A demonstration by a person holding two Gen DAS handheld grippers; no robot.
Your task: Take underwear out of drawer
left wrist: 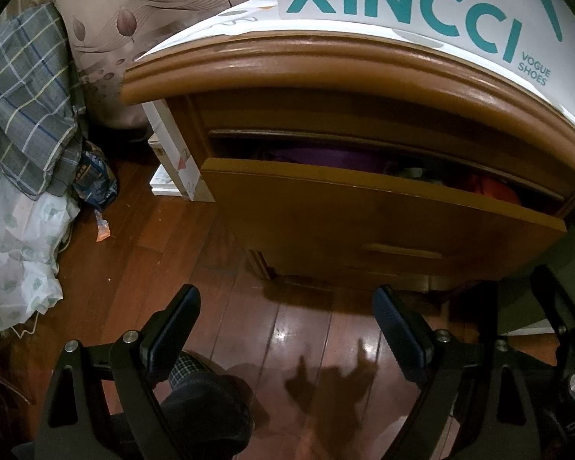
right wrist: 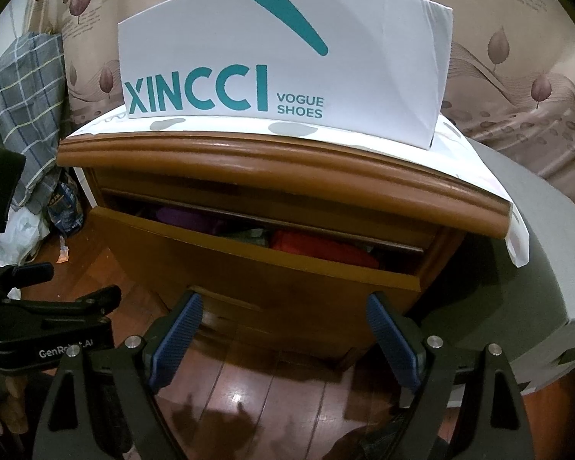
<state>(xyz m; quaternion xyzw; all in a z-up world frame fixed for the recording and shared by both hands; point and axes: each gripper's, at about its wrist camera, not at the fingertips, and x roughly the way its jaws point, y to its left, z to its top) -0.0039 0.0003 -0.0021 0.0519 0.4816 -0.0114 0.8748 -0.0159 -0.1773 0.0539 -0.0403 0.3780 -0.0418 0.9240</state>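
Note:
A brown wooden nightstand has its top drawer (left wrist: 364, 214) (right wrist: 249, 268) pulled partly out. Inside lie folded clothes: a purple piece (left wrist: 318, 153) (right wrist: 188, 216), an orange-red piece (left wrist: 494, 188) (right wrist: 322, 247) and something pale green between them. Which one is underwear I cannot tell. My left gripper (left wrist: 287, 303) hangs open over the floor in front of the drawer, nothing between its fingers. My right gripper (right wrist: 283, 303) is open too, just before the drawer front, empty. The left gripper's body (right wrist: 50, 322) shows at the left of the right wrist view.
A white XINCCI shoe box (right wrist: 283, 65) stands on the nightstand top. A plaid cloth (left wrist: 23, 103) and white bedding (left wrist: 15, 249) lie left, with litter on the wooden floor (left wrist: 142, 253). A grey box (right wrist: 533, 268) stands right. A foot in a dark sock (left wrist: 207, 398) is below.

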